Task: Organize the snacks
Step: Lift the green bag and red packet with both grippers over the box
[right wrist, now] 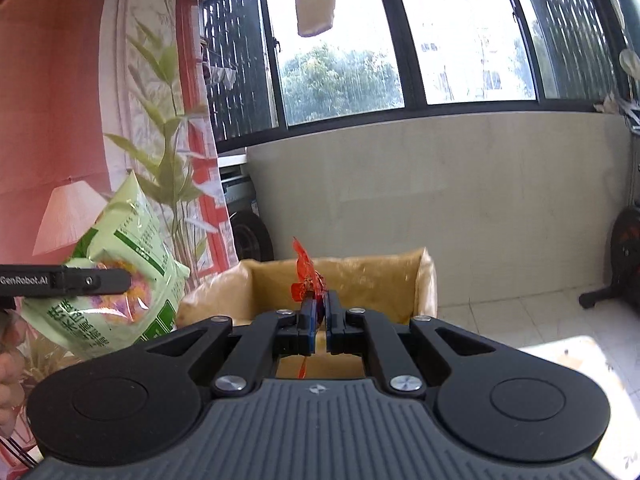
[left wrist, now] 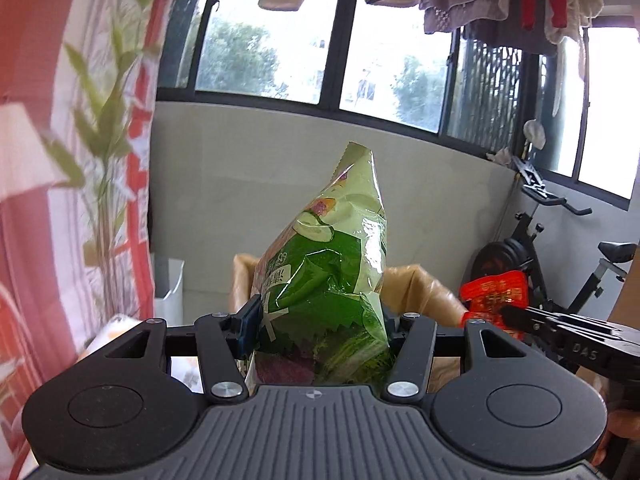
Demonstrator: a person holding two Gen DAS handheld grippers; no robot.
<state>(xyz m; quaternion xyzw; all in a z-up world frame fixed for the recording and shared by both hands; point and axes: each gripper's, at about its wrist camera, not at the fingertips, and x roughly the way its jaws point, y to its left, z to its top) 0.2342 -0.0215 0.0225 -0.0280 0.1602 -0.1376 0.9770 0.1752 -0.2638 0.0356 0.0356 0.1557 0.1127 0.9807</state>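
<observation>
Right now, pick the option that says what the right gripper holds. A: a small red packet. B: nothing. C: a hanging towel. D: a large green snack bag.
A: the right gripper has its jaws shut on the thin small red packet, seen edge-on in its own view, while the green snack bag sits in the left gripper.

Ahead of your right claw (right wrist: 319,322) there's pale tiled floor (right wrist: 500,316), with the plastic-lined cardboard box (right wrist: 428,280) sitting on it by the wall, and an exercise bike's foot (right wrist: 608,294) off right.
</observation>
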